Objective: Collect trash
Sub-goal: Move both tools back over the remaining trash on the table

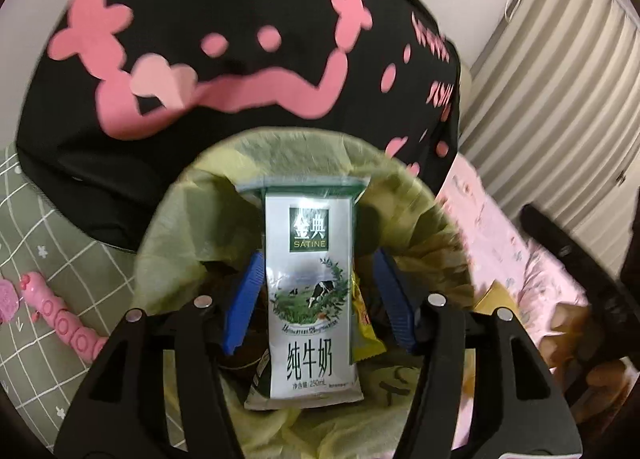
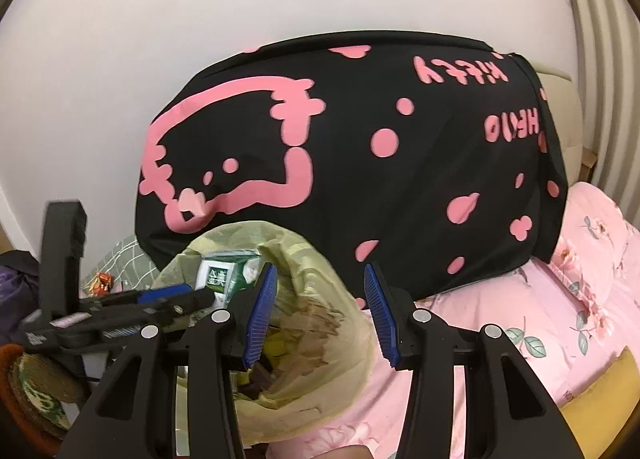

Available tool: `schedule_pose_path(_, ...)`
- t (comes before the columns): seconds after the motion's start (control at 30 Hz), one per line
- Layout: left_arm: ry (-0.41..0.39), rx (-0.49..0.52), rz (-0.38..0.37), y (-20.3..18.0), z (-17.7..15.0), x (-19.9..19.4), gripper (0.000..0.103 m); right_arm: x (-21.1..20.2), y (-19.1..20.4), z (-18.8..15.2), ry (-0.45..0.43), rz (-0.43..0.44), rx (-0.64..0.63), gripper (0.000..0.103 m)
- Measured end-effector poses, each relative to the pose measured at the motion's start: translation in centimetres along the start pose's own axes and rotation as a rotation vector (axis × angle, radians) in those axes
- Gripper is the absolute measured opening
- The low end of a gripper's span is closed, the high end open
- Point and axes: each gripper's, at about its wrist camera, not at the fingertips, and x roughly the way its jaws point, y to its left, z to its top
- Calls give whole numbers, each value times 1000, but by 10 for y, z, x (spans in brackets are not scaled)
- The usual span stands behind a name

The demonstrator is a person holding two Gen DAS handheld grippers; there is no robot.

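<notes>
A white and green milk carton [image 1: 310, 299] hangs upright over the mouth of a yellow-green trash bag [image 1: 180, 227]. My left gripper [image 1: 318, 255] is open around it. The left blue pad [image 1: 244, 299] lies by the carton's edge, and the right pad stands clear of it. A yellow wrapper [image 1: 366, 323] lies in the bag beside the carton. In the right wrist view the left gripper [image 2: 200, 295] reaches in from the left with the carton [image 2: 218, 277] at the bag [image 2: 320, 339] mouth. My right gripper [image 2: 320, 267] is open, with the bag's right wall between its fingers.
A big black cushion with a pink cat print [image 2: 360, 139] leans on the wall right behind the bag. Pink floral bedding [image 2: 560, 299] spreads to the right, a green checked sheet [image 1: 48, 219] with a pink toy [image 1: 60, 311] to the left. A red wrapper [image 2: 102, 281] lies far left.
</notes>
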Motion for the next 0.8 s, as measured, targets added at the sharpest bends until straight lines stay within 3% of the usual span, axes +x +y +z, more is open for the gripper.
schedule_pose_path(0.23, -102, -83, 72, 39, -5, -57, 54, 12, 40, 5, -12, 108, -22, 46)
schedule_pose_path(0.27, -131, -103, 99, 51, -8, -70, 54, 14, 47, 5, -14, 126, -25, 51)
schedule_pose_path(0.4, -203, -161, 223, 98, -23, -110, 54, 23, 86, 6, -20, 210, -88, 52)
schedule_pose_path(0.6, -227, -262, 401, 189, -56, -150, 54, 40, 150, -2, 25, 318, -174, 53)
schedule_pose_path(0.67, -215, -294, 468, 227, -72, -161, 54, 44, 171, -9, 38, 317, -227, 53)
schedule_pose_path(0.8, -187, -389, 516, 286, -98, -179, 54, 58, 201, -22, 100, 312, -250, 53)
